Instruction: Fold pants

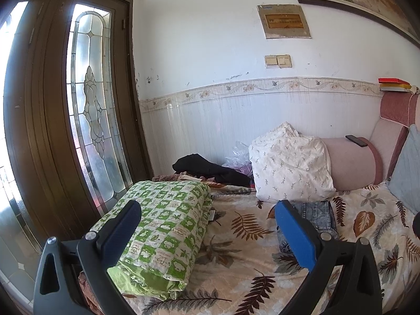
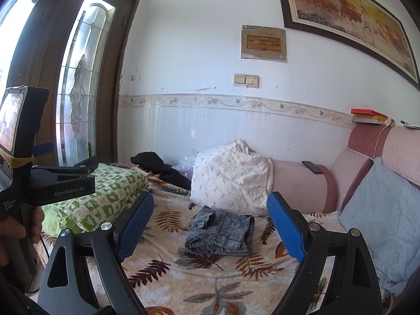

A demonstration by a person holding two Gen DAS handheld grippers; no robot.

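A small pair of grey denim pants (image 2: 221,232) lies folded into a compact bundle on the leaf-print bed cover (image 2: 199,283), in front of a white pillow. In the left wrist view the pants (image 1: 317,215) are partly hidden behind the right finger. My right gripper (image 2: 210,225) is open and empty, held above the bed short of the pants. My left gripper (image 1: 207,228) is open and empty, with its left finger over a green quilt. The left gripper's body also shows at the left of the right wrist view (image 2: 52,181).
A folded green checked quilt (image 1: 162,231) lies at the left of the bed. A white patterned pillow (image 2: 231,178), dark clothes (image 2: 160,168) and a plastic bag sit by the wall. A light blue cushion (image 2: 380,220) leans at the right. A phone (image 2: 312,167) rests on the pink headboard.
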